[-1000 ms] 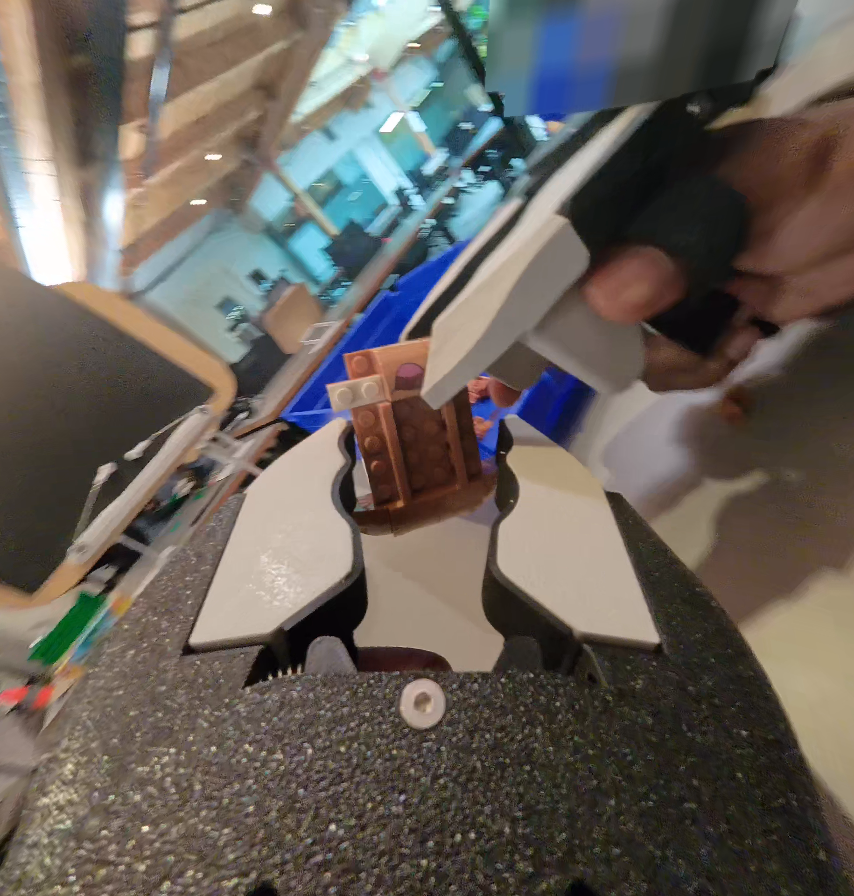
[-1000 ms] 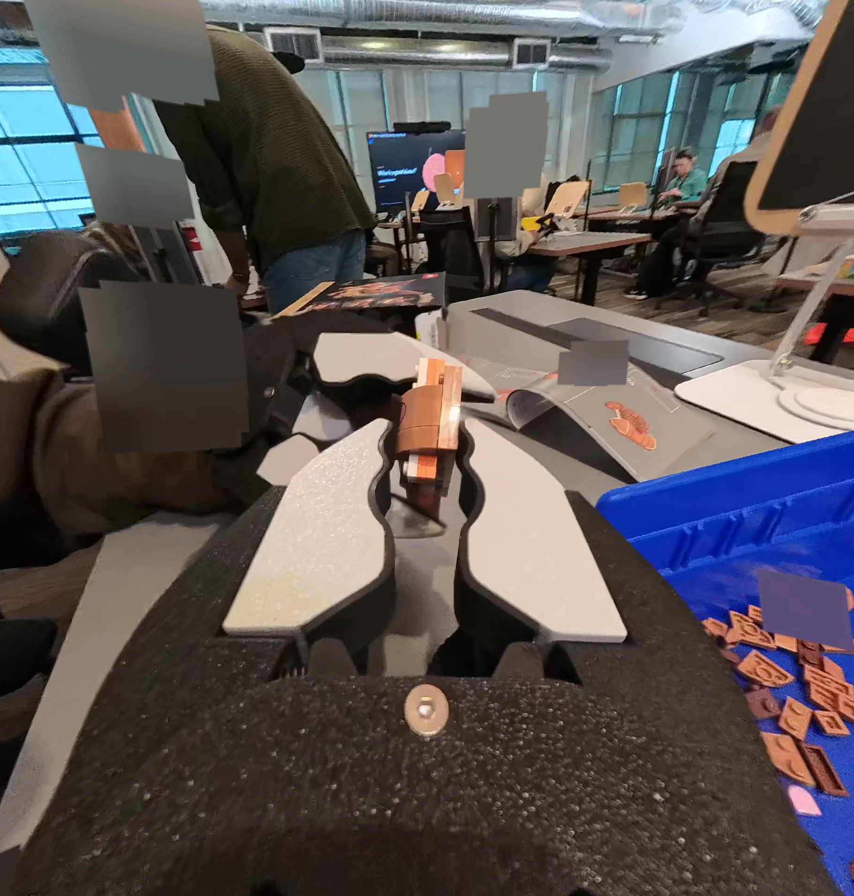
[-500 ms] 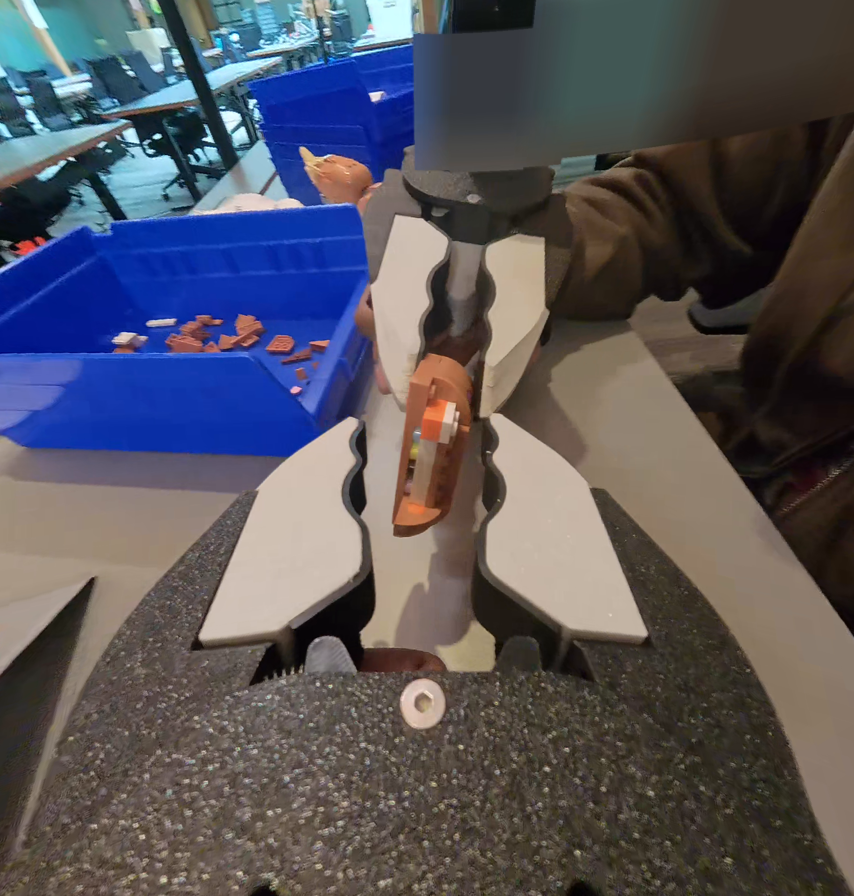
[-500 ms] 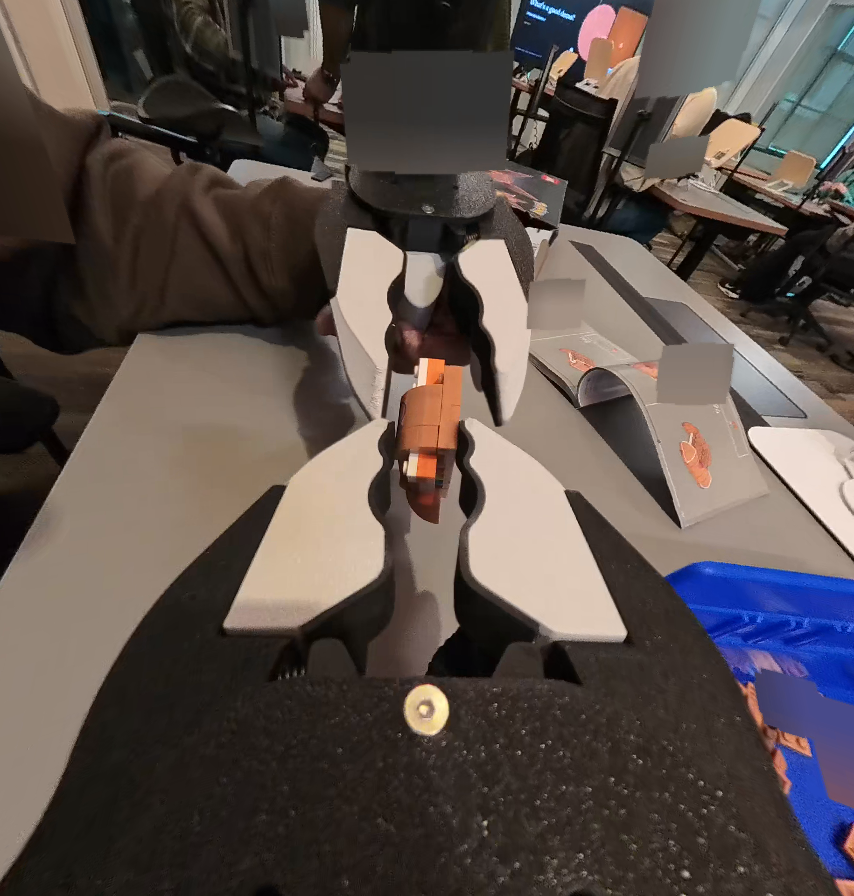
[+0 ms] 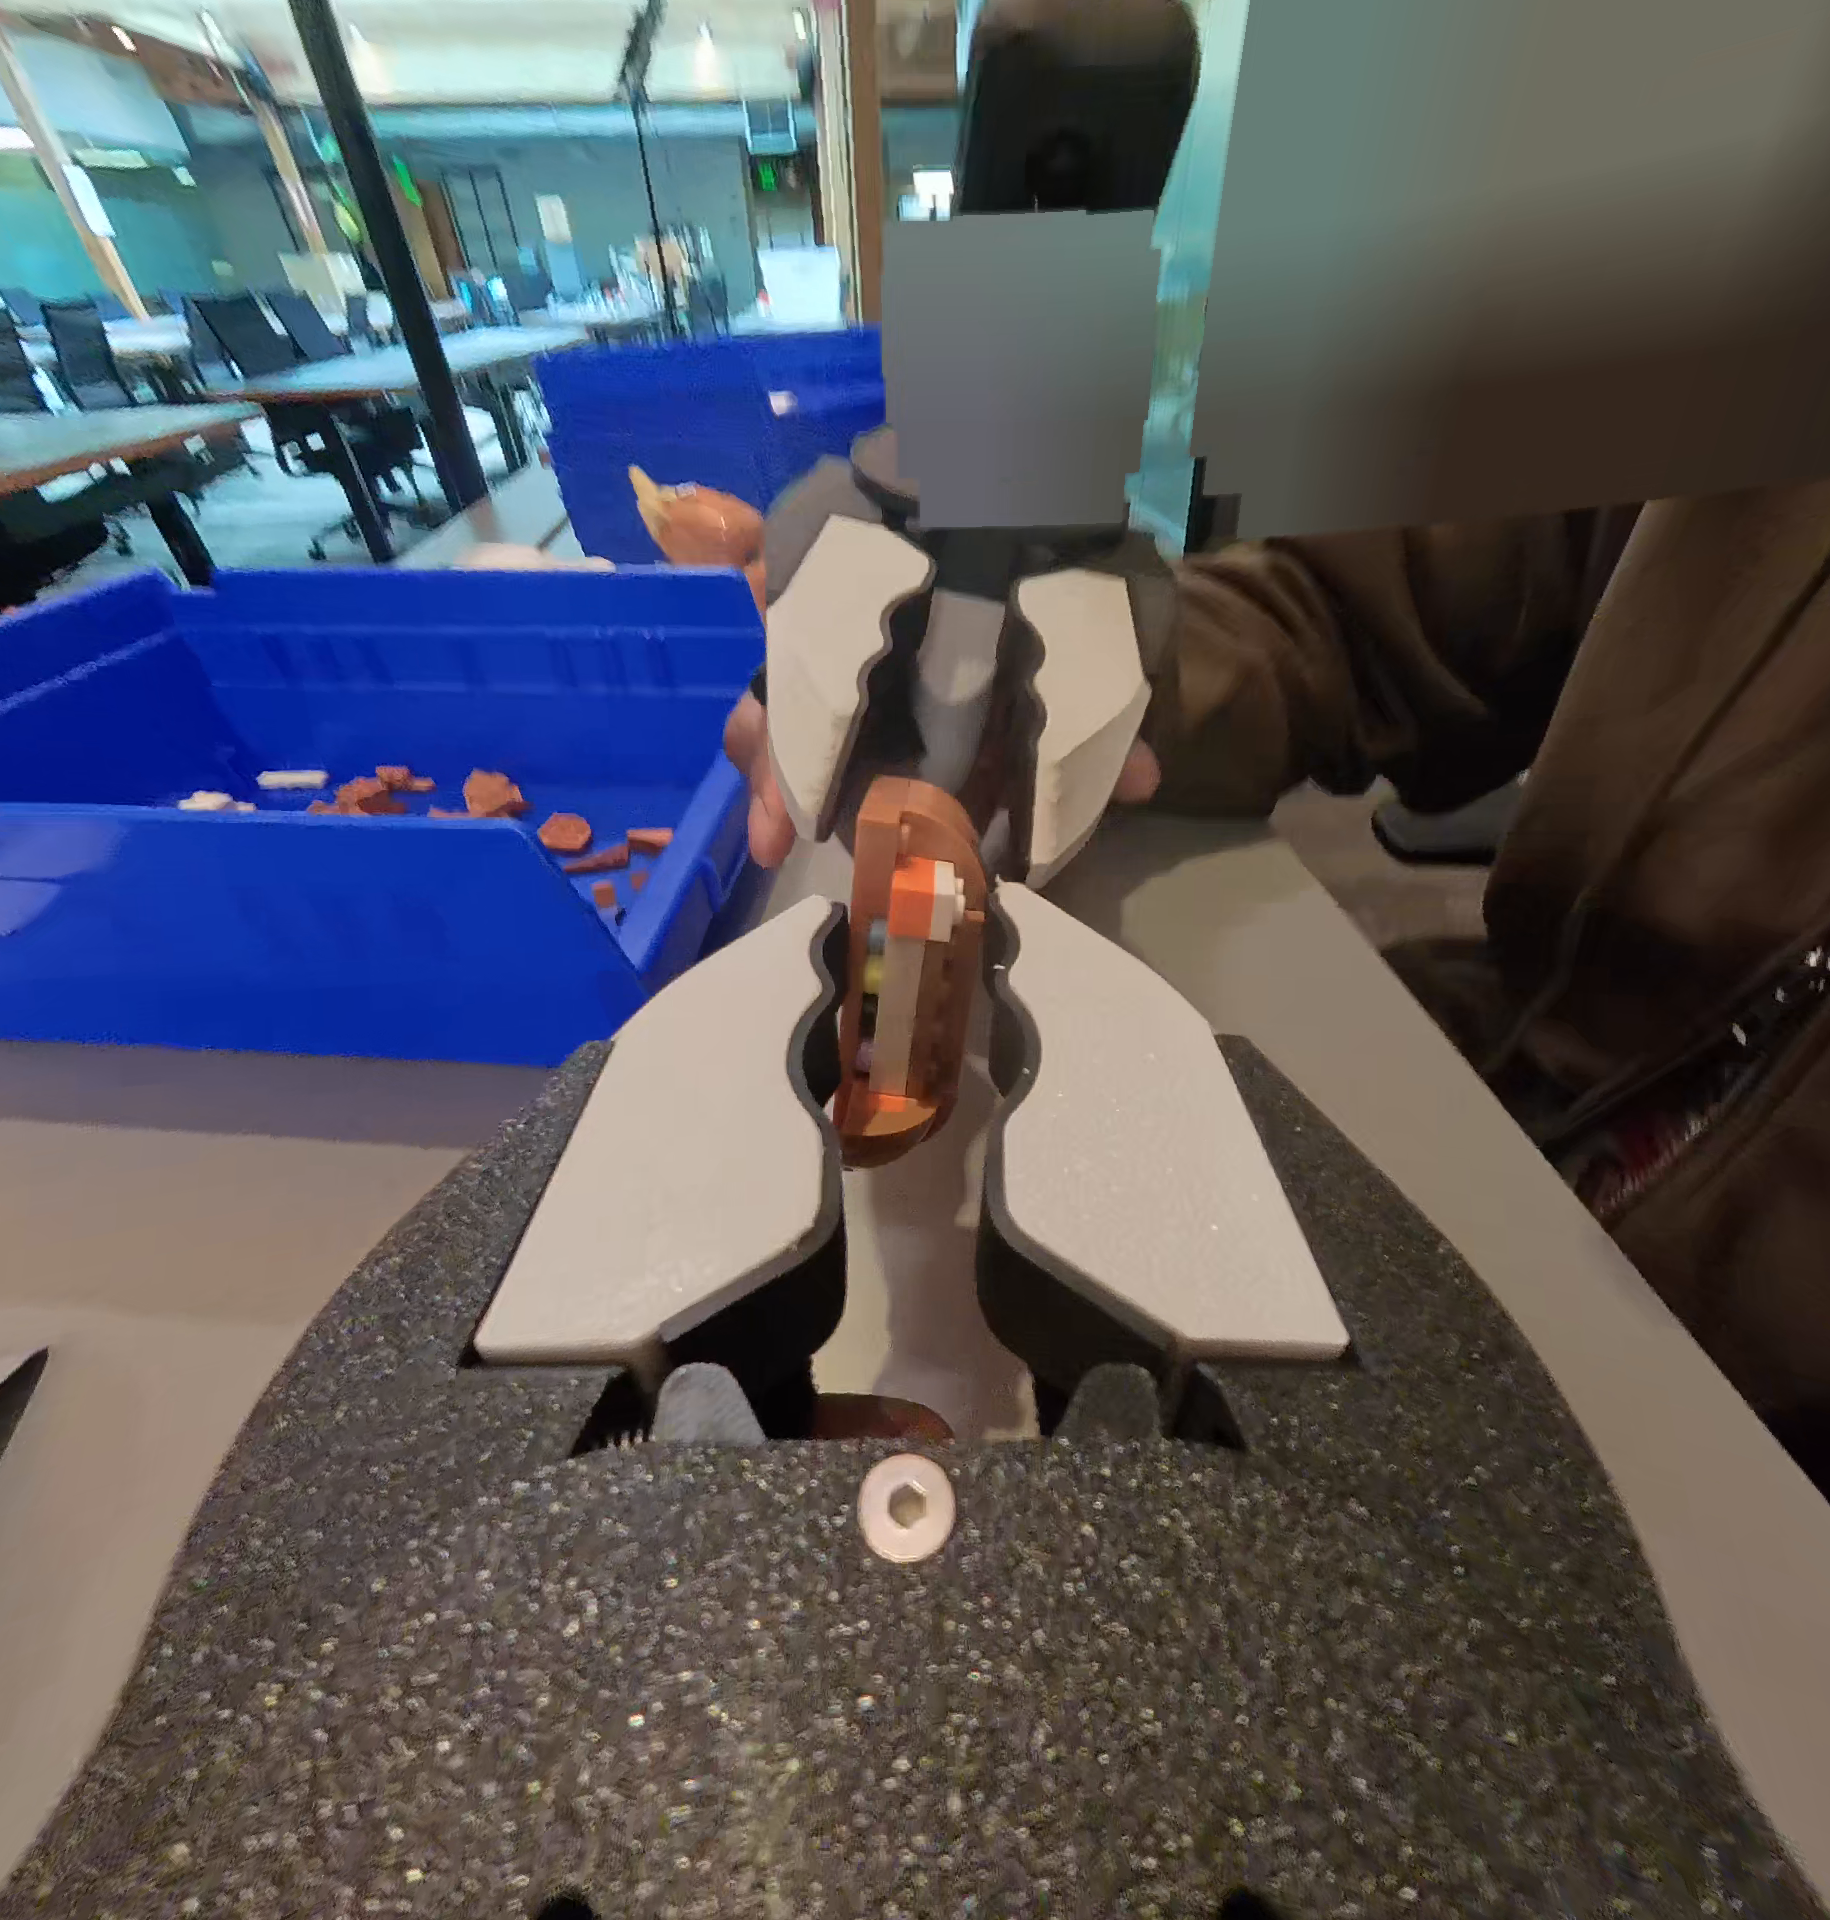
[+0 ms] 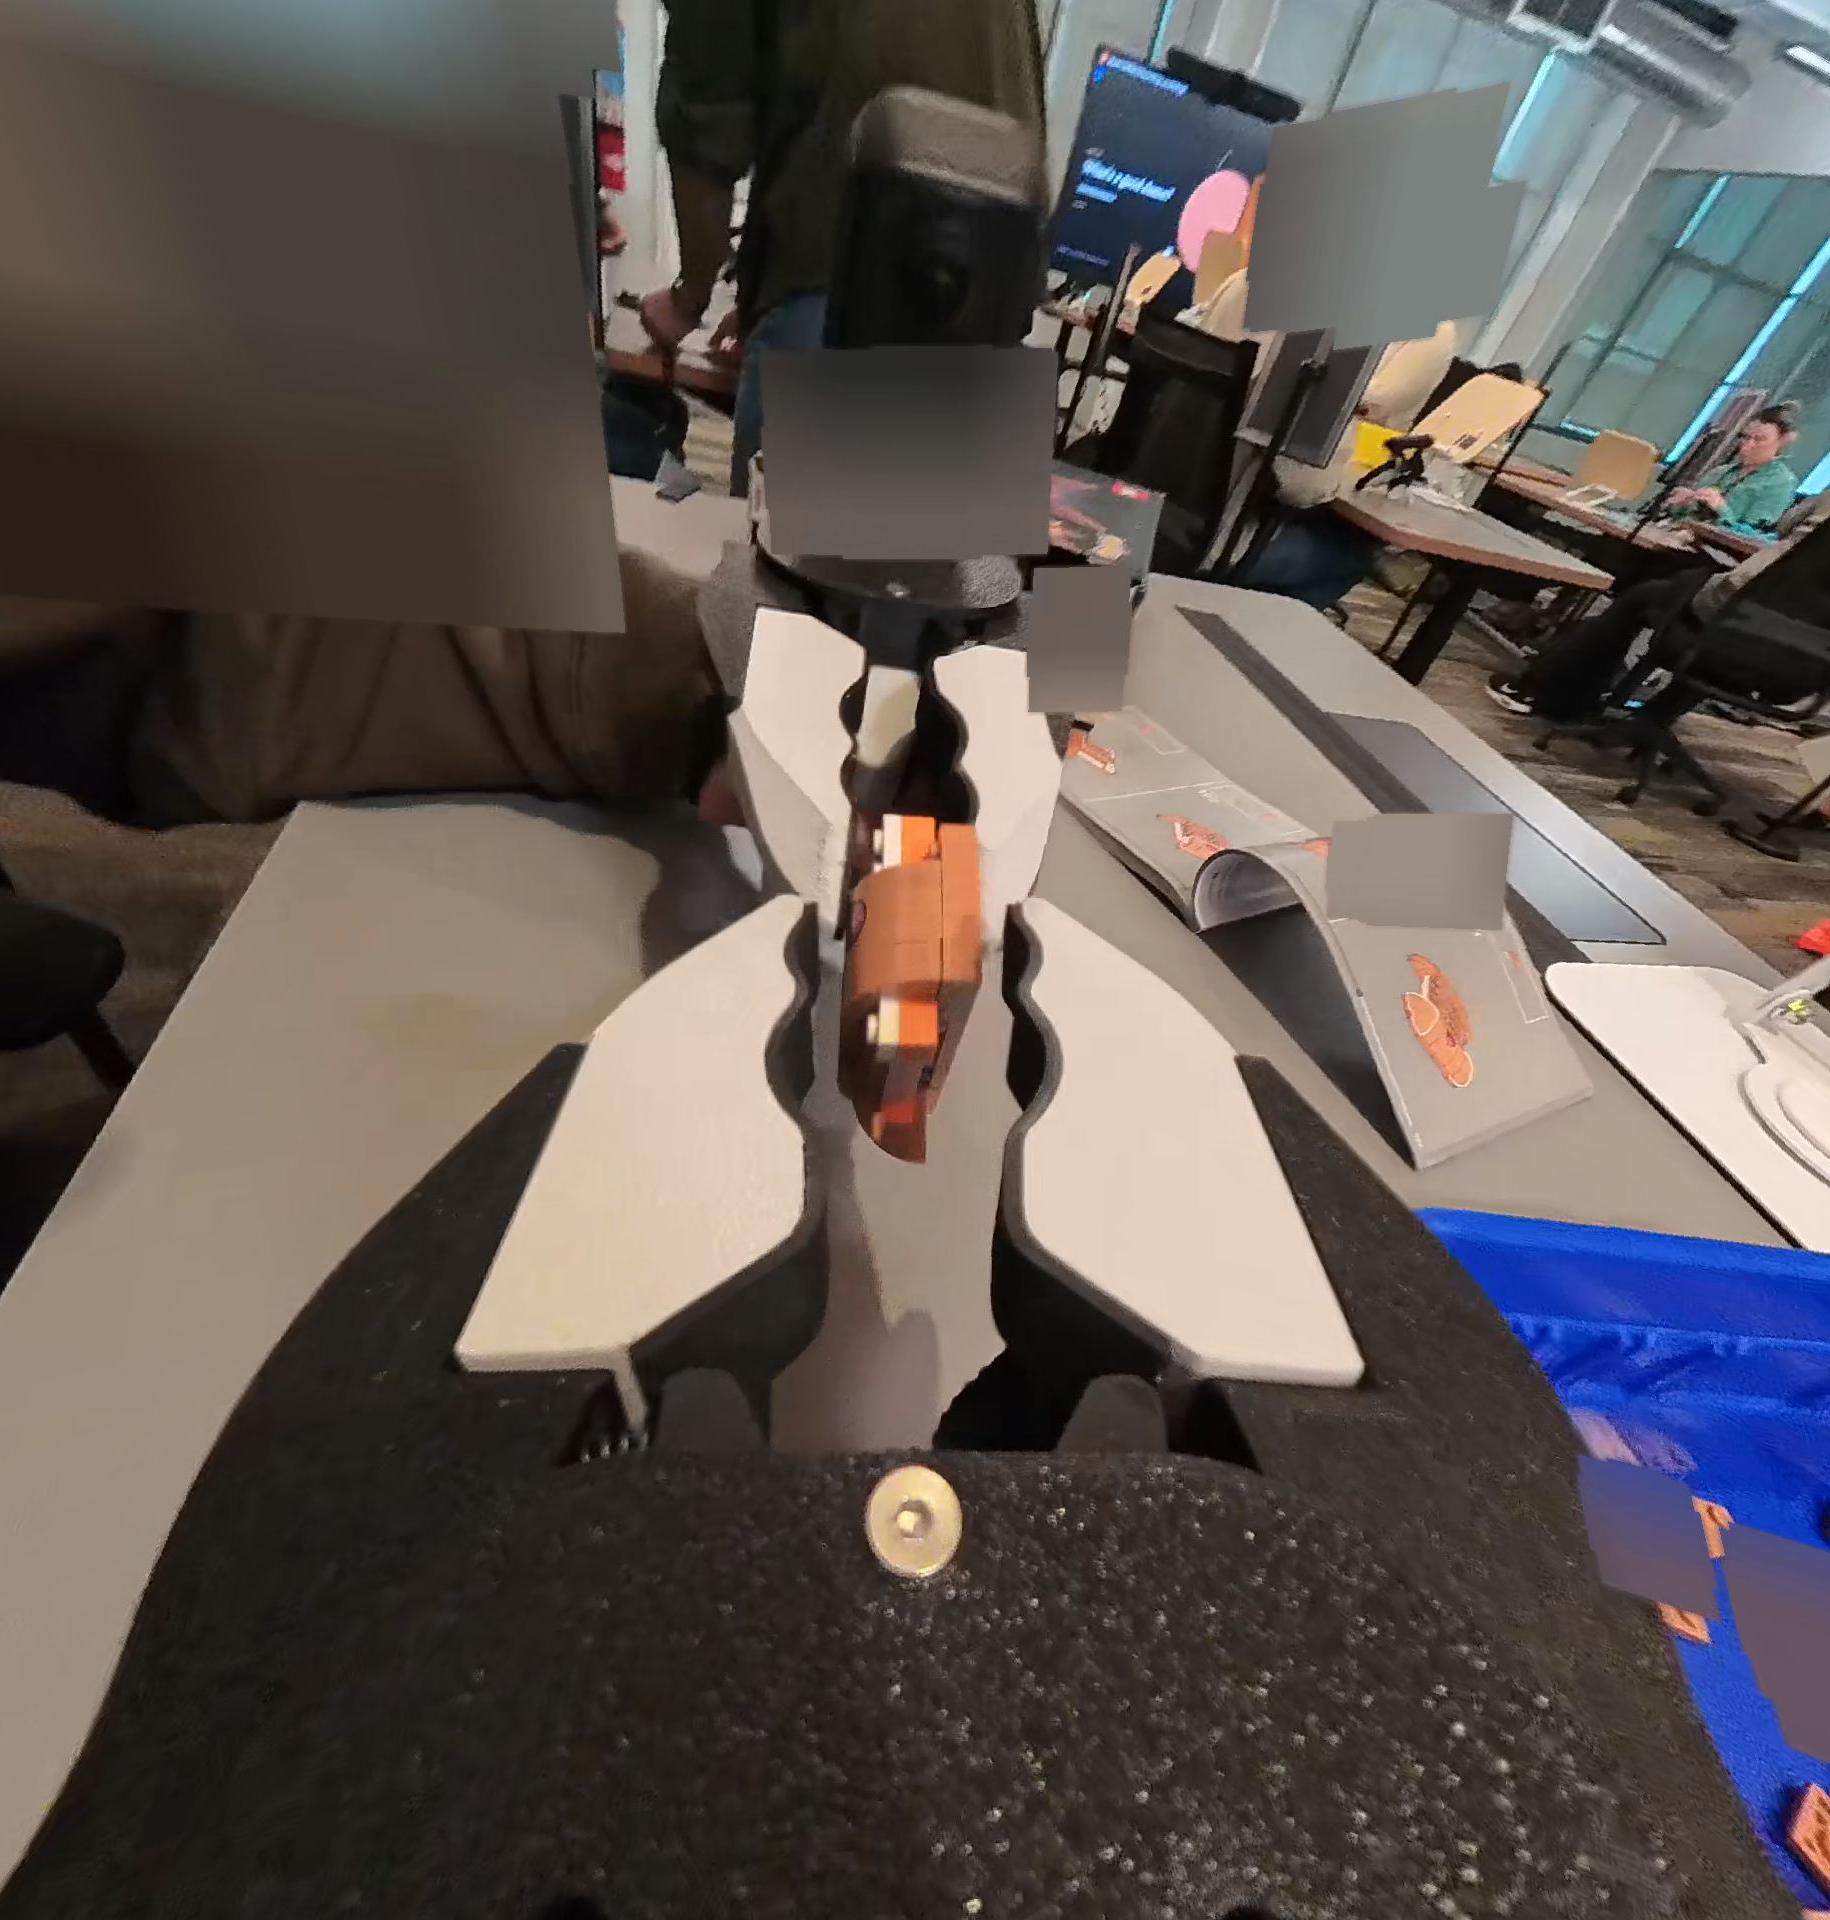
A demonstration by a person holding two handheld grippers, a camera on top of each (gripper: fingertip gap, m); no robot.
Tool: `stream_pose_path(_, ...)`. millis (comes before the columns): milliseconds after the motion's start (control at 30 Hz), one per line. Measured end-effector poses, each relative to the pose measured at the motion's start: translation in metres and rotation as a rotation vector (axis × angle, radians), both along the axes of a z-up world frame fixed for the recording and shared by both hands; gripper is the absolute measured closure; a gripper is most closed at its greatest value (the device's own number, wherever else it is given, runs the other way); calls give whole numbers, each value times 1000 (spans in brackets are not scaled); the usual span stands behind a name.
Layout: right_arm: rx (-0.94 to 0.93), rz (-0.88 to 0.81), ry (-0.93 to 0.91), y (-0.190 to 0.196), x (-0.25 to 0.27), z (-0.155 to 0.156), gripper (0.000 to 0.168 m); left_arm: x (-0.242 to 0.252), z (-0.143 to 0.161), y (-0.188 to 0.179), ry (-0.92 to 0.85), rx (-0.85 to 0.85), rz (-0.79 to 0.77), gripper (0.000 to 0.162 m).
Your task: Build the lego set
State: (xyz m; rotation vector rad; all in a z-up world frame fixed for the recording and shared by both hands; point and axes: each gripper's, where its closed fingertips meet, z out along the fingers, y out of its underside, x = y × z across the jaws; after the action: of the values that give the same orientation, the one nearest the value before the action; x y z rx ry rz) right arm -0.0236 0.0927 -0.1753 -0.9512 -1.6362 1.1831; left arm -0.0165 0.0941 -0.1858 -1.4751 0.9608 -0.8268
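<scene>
The brown lego assembly [image 5: 906, 977] hangs above the desk [image 5: 215, 1195], between both facing tools. The left hand-held gripper [image 5: 911, 914] and right hand-held gripper [image 6: 906, 914] each pinch one end. Risk: opposed twisting may split it.

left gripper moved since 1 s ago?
Yes. The left gripper swung down from facing the ceiling; the blue bin now lies left of its fingers, the brown lego build between them.
</scene>
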Motion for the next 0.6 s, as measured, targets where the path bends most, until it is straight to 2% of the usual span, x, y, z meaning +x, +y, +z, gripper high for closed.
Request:
stream_pose_path(267,-119,-57,140,12,3,22,133,-4,26,8,-215,46,60,138)
stream_pose_path(600,-195,-64,191,17,6,29,140,-1,33,10,-284,80,86,138)
